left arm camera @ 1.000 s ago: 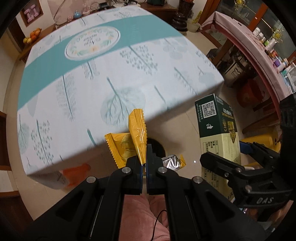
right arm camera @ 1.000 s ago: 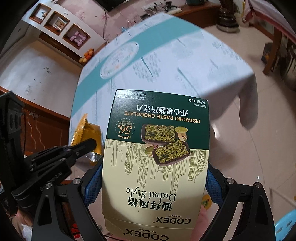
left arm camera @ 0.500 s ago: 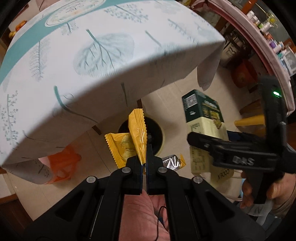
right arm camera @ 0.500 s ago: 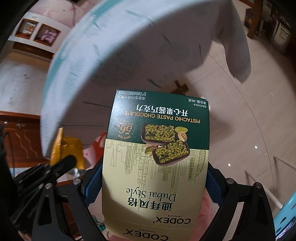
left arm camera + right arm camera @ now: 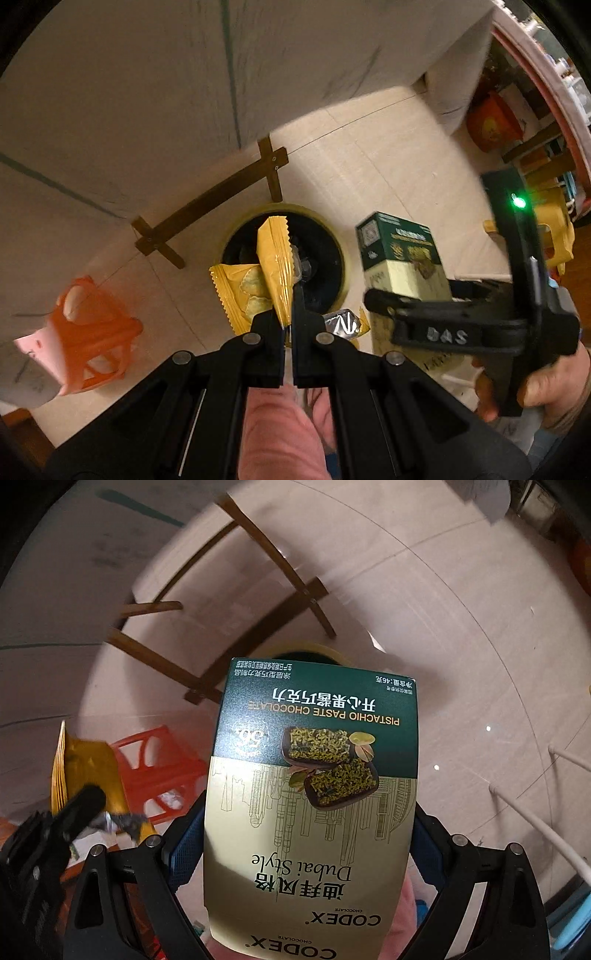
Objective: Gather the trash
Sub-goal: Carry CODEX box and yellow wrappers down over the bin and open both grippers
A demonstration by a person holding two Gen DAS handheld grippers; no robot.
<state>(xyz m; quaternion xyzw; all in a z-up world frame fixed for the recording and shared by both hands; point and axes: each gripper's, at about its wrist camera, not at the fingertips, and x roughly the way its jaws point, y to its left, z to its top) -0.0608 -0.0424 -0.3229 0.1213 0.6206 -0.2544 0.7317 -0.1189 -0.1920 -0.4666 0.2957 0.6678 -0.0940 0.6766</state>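
Wrappers [image 5: 275, 273], yellow, pinched in left tool [image 5: 287, 325], hanging over a black bin [image 5: 332, 258] on the floor. Right tool [image 5: 310, 849] clamps chocolate box [image 5: 314, 812] by its sides, probably just beside the bin rim; view blurred. Desk cloth [image 5: 147, 92] above.

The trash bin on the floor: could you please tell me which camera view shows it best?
The left wrist view: the trash bin shows its yellow rim and dark opening, partly covered by the yellow wrappers. In the right wrist view, only a sliver of rim peeks above the chocolate box.

Black tongs [image 5: 289, 291], silver screws, blue pads [image 5: 186, 845]
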